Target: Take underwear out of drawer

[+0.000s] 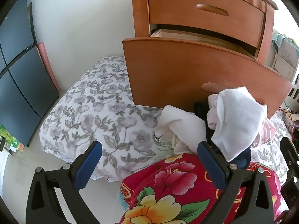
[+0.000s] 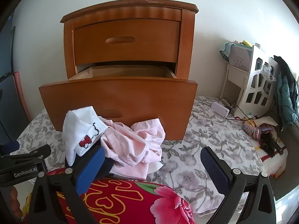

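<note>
The lower drawer (image 2: 119, 100) of a wooden nightstand (image 2: 123, 37) is pulled out; from here I see only its bare wooden inside. In front of it, on the floral bed sheet (image 2: 205, 134), lies a heap of clothes: pink underwear (image 2: 134, 141), a white sock (image 2: 80, 130) with a red mark, and a dark piece underneath. The left wrist view shows the same sock (image 1: 237, 123) and a white garment (image 1: 179, 123) below the drawer front (image 1: 186, 74). My right gripper (image 2: 153, 152) is open, its left pad against the heap. My left gripper (image 1: 149, 149) is open with nothing in it, left of the heap.
A red flowered quilt (image 2: 130, 196) lies close under both grippers. A white shelf (image 2: 257, 85), a white box with a cable (image 2: 220, 109) and small items sit at the right. A dark panel (image 1: 20, 74) leans on the wall at the left.
</note>
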A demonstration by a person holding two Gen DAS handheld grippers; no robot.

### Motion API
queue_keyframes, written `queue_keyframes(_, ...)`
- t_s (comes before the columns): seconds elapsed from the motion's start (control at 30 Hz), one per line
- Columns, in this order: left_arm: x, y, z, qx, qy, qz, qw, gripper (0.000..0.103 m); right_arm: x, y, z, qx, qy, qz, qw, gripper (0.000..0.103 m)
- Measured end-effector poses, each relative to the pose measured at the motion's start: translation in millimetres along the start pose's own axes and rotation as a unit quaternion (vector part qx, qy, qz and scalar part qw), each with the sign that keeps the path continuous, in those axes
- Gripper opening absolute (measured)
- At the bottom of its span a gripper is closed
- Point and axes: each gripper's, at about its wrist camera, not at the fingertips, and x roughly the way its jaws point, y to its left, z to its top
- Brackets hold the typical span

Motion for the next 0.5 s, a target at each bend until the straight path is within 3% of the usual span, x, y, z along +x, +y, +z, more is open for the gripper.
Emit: queue_keyframes(0.5, 0.0, -1.4, -0.5, 0.001, 0.0, 0.002, 1.0, 0.102, -0.1, 0.1, 0.0, 0.0, 0.0, 0.0, 1.0, 0.103)
